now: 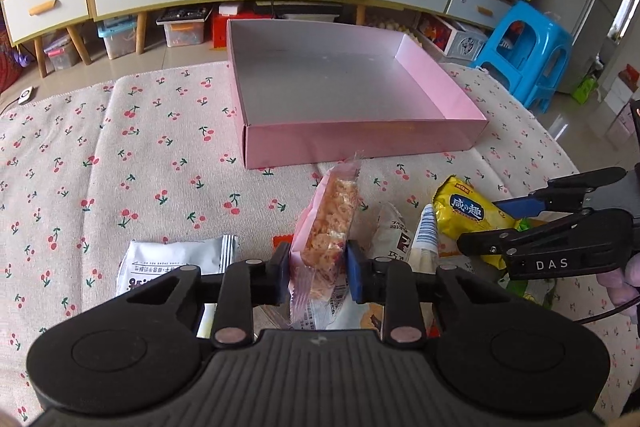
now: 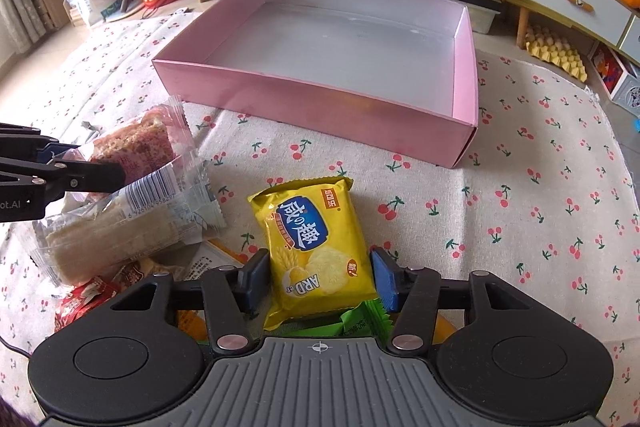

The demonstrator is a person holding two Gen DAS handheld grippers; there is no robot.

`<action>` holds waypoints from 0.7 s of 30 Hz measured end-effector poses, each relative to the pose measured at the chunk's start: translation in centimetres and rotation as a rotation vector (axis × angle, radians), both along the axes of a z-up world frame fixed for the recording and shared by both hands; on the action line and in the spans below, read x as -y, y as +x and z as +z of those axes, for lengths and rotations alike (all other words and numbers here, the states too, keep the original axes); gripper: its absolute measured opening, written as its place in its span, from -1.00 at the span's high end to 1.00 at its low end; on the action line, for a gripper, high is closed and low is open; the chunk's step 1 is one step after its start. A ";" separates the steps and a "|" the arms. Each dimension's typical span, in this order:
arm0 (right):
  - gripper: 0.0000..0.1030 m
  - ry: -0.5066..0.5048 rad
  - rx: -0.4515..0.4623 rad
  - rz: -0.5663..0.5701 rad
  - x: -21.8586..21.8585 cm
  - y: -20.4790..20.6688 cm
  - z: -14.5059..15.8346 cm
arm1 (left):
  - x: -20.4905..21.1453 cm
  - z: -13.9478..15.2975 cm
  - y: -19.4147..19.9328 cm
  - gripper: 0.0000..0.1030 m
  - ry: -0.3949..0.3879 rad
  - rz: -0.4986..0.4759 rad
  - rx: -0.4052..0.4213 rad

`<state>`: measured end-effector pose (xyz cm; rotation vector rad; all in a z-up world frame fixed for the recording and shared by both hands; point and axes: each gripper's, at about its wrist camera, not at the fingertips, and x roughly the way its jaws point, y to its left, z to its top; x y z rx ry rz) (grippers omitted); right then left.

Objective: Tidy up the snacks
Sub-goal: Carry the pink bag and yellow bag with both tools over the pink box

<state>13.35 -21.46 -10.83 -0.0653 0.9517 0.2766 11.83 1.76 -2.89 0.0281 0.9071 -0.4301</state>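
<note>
The left gripper (image 1: 318, 269) pinches the pink bar (image 1: 329, 217) low on its wrapper. The right gripper (image 2: 318, 277) brackets the yellow pack (image 2: 310, 247), its left pad apparently touching and its right just clear. The box (image 1: 360, 141) lies empty at twelve o'clock. Best lift the bar straight up, clear the near wall, then release low inside.

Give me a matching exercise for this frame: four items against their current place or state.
Items:
1. pink box
2. pink-wrapped rice bar
3. yellow cracker pack
4. white-grey packet

States:
A. lying on the cloth at far left of the left wrist view
B. nothing inside
C. pinched by the left gripper
D. between the right gripper pads

Pairs: 1-B, 2-C, 3-D, 4-A
</note>
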 end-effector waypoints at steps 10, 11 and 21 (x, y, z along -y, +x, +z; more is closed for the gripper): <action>0.00 0.101 -0.048 -0.078 1.5 -0.1 1.5 | -1.2 1.4 -0.2 0.58 -0.039 0.077 0.024; 0.00 0.112 -0.046 -0.085 1.6 -0.1 1.9 | -1.2 1.6 -0.2 0.58 -0.047 0.086 0.027; 0.00 0.216 0.039 -0.154 2.6 0.9 5.6 | -0.5 4.1 0.2 0.59 -0.093 0.160 0.105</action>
